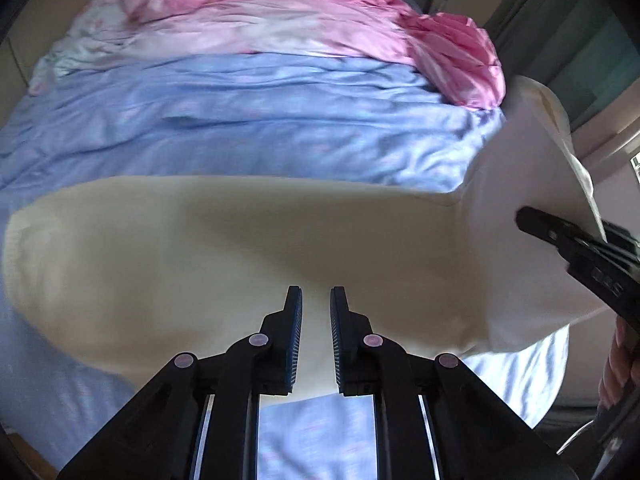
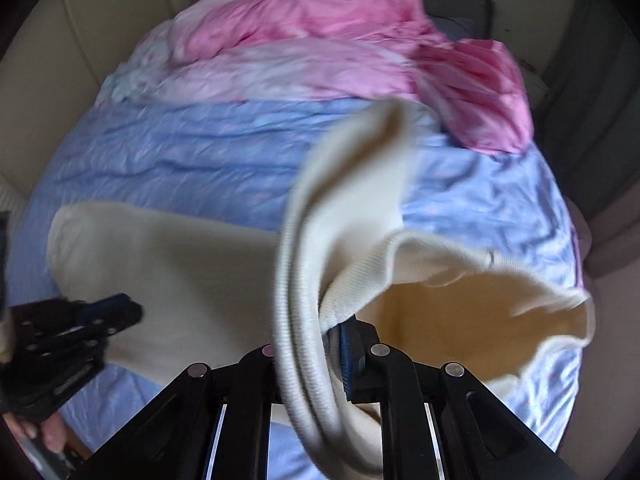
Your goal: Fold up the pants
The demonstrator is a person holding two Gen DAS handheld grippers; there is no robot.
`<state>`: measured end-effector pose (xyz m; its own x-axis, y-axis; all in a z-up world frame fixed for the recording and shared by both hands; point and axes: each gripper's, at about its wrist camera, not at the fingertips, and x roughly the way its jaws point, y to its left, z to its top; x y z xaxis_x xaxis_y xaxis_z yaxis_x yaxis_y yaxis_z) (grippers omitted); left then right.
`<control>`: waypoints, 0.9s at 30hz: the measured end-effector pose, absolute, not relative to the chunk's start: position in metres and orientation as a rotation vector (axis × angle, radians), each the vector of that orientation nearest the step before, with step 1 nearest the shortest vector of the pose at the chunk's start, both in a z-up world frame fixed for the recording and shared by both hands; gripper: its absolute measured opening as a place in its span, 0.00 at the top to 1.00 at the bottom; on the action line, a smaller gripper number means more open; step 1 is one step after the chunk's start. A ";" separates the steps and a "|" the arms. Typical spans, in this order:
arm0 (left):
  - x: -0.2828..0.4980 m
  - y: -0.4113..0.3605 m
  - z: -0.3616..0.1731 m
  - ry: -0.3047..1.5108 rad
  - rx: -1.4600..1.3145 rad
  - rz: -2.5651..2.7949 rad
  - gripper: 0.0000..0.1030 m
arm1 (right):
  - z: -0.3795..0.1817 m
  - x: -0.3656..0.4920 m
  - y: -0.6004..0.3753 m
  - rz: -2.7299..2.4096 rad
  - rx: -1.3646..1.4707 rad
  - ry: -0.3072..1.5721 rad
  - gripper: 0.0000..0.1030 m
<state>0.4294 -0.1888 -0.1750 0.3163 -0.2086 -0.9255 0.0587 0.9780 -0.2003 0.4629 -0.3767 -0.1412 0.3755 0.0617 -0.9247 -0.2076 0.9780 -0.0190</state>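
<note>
The right tool is pinching the ribbed waistband of the cream pants, with the band draped over its left finger and lifted off the bed. From that grip the waist opening hangs wide toward the right, showing the yellowish inner cloth, and one flap of the pants rises up and away over the blue sheet.

The left tool has its blue-padded fingers drawn nearly together with only a narrow slit between them. It hovers above the cream cloth, and whether any cloth is caught in the slit cannot be told. No earlier view is at hand to compare.

The rest of the pants lies stretched flat across the blue sheet, the leg running left from the waistband. Beyond the pants, at the far end of the bed, a crumpled pink blanket is heaped. In the left wrist view the right tool appears at the right edge of the pants, clamped on raised cloth.
</note>
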 end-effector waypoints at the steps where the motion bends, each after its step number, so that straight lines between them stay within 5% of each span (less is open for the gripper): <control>1: 0.426 -0.175 -0.178 1.240 -0.129 -0.173 0.86 | -0.150 0.465 -0.360 0.177 -0.152 1.191 0.87; 14: 0.395 -0.055 -0.227 1.316 -0.187 -0.160 0.84 | -0.245 0.456 -0.218 0.147 -0.363 1.360 0.87; 19: 0.408 -0.048 -0.243 1.330 -0.373 -0.307 0.62 | -0.237 0.440 -0.229 0.123 -0.271 1.334 0.87; 27: 0.446 -0.088 -0.276 1.427 -0.651 -0.511 0.52 | -0.238 0.395 -0.263 0.087 -0.072 1.255 0.86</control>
